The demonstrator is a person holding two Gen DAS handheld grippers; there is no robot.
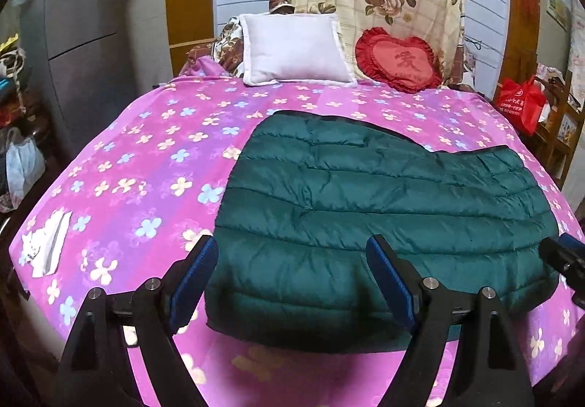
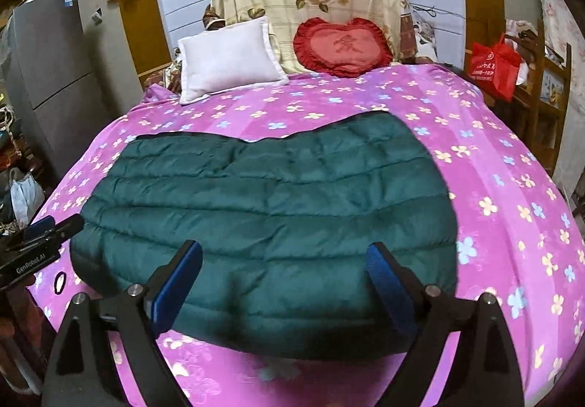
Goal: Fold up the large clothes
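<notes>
**A:** What do we see from the left wrist?

**B:** Our left gripper [image 1: 289,275] hangs over the near left corner of a dark green quilted jacket [image 1: 384,209]. The jaws stand wide and released, with nothing pinched between them. The jacket lies on the bed [image 1: 120,165], which has a pink flowered cover, already doubled into a broad flat slab with a thick rounded fold along its near edge. At the far right of this view the tip of our right gripper [image 1: 565,255] pokes in beside the jacket's right end.

**A:** And from the right wrist?

**B:** The right gripper's jaws are also spread apart and empty, above the jacket's near edge. The left gripper shows at the left border. A white pillow [image 2: 230,59] and a red heart cushion [image 2: 342,46] sit at the head of the bed, well apart from the jacket.

**A:** Which step are we on?

**B:** We judge one fold is laid down and let go. The slab is still wide, so next we would likely grip one end with both jaws and carry it across to the other.
</notes>
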